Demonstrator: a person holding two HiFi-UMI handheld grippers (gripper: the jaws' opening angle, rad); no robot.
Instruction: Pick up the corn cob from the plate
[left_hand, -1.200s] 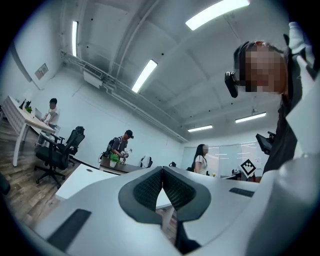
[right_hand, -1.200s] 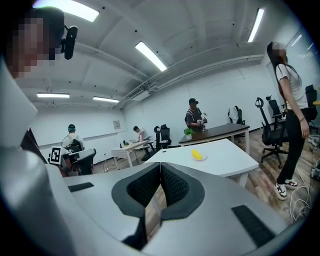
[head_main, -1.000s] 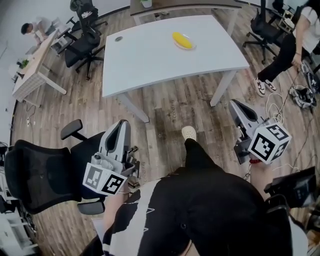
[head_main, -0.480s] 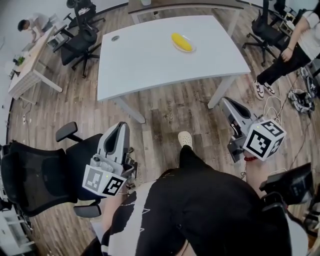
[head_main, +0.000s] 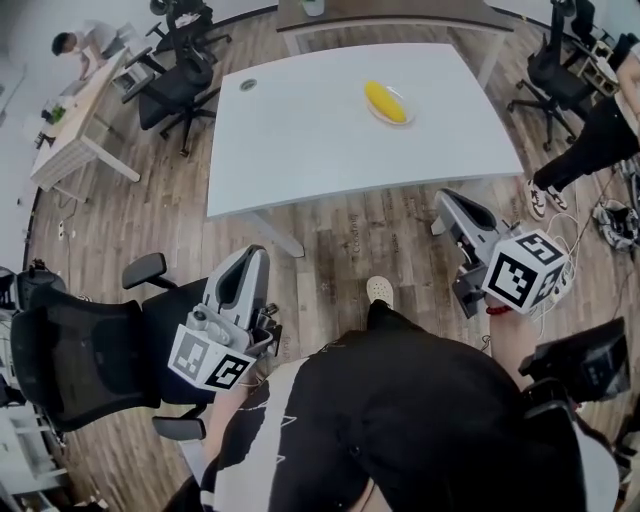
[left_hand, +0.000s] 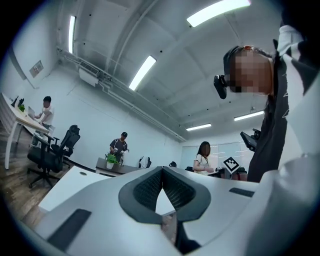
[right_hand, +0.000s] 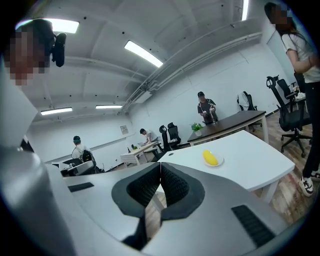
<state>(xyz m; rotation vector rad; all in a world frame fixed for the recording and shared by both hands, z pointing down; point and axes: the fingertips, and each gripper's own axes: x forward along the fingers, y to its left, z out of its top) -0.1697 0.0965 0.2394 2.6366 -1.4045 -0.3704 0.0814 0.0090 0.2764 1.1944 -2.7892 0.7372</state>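
The corn cob (head_main: 386, 101) lies on its plate (head_main: 405, 119) near the bench's (head_main: 320, 150) far right corner. The left gripper (head_main: 247, 268) and right gripper (head_main: 452, 206), jaws pressed together and empty, are well apart from it. Step closer, open the right jaws wide, and probably grasp across its middle.

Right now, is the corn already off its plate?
No, the corn lies on the plate on the white table.

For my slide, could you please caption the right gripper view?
Shut hand-held gripper faces corn cob on plate atop white table.
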